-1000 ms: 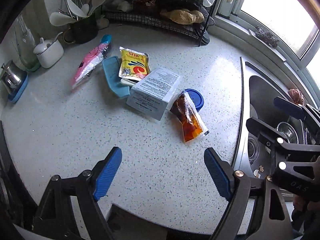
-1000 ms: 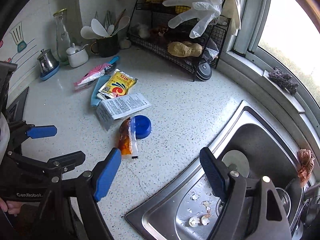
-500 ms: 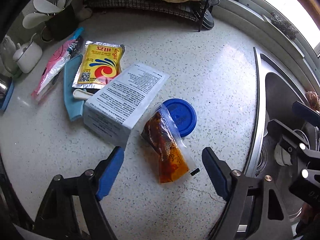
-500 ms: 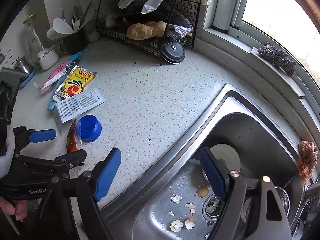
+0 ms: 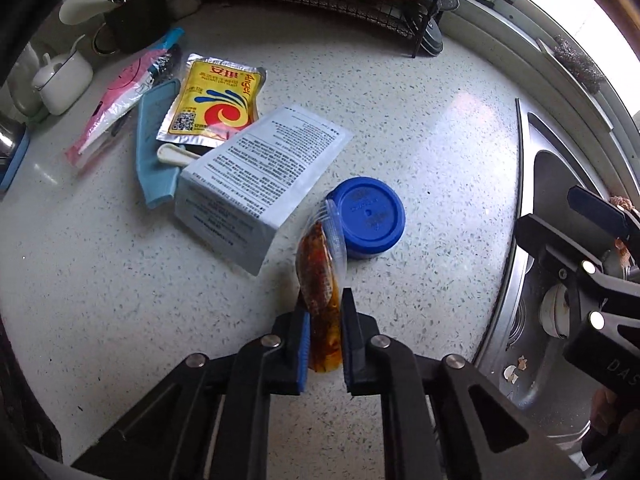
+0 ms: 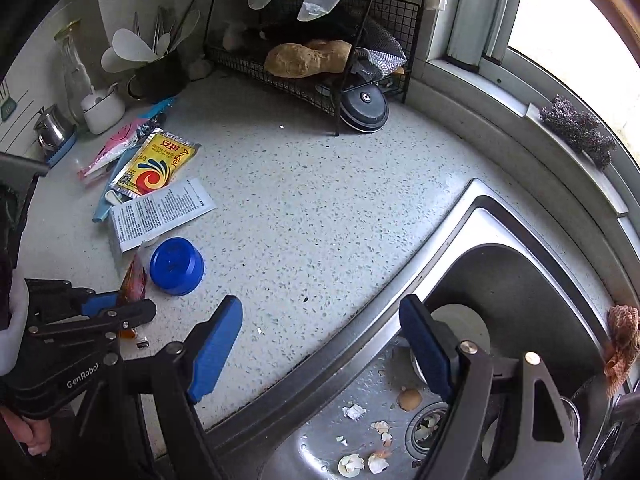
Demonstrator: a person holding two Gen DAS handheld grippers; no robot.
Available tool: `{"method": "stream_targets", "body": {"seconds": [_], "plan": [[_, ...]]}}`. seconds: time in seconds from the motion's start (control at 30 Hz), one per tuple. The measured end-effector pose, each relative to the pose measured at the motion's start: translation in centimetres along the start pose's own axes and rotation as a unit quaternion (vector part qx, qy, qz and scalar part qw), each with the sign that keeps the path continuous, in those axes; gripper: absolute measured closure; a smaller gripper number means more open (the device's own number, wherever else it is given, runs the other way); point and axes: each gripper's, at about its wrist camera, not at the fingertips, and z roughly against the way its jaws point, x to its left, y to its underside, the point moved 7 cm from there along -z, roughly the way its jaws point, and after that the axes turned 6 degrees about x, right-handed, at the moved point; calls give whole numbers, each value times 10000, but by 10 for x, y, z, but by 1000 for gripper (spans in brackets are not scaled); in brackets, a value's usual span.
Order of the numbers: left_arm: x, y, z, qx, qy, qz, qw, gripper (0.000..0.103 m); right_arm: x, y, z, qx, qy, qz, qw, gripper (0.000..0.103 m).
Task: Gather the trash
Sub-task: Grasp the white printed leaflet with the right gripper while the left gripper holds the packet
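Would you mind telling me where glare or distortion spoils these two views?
Left wrist: window blown out top right, soft sheen on the counter, edges bowed by fisheye. Right wrist: window overexposed, sink rim curved, corners vignetted black.

Sauce pouch (image 5: pixel 320 280) lies between paper box (image 5: pixel 256 184) and lid (image 5: pixel 370 216).

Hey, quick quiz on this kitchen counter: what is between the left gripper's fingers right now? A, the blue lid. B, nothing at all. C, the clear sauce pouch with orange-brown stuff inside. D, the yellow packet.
C: the left gripper is closing on the lower end of the sauce pouch, while the blue lid and the yellow packet lie untouched on the counter.
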Motion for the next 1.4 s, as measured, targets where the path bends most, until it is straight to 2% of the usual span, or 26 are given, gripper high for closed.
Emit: {"method": "stream_targets", "body": {"seconds": [0.23, 0.5, 0.8, 0.83, 0.87, 0.93, 1.0, 1.13, 1.2, 1.27, 1.4], "plan": [[49, 20, 37, -275, -98, 351, 9990, 92, 46, -16, 4, -27, -399, 464, 9981, 24], [111, 26, 42, -454, -254, 995, 9937, 93, 107, -34, -15, 217, -884, 1118, 9896, 24], [143, 25, 35, -549, -413, 1377, 9881, 93, 156, -51, -47, 559, -1022, 1790, 9769, 24], [144, 25, 31, -534, -413, 1404, 9878, 93, 159, -51, -50, 582, -1005, 1861, 9756, 26], [145, 26, 30, -520, -417, 1428, 9875, 93, 163, -52, -54, 605, -936, 1938, 9747, 36], [145, 27, 25, -480, -428, 1444, 9874, 93, 165, -51, -61, 703, -766, 2064, 9729, 48], [142, 28, 22, -472, -384, 1443, 9877, 93, 166, -51, -62, 635, -722, 2087, 9732, 54], [137, 33, 23, -507, -347, 1419, 9880, 93, 165, -47, -54, 535, -762, 2125, 9727, 83], [140, 30, 23, -547, -322, 1410, 9880, 93, 164, -43, -52, 562, -812, 2124, 9722, 87], [138, 34, 28, -621, -292, 1399, 9878, 93, 164, -38, -47, 527, -863, 2141, 9716, 96], [136, 45, 42, -787, -233, 1337, 9876, 93, 159, -30, -25, 325, -832, 2113, 9733, 99]]}}
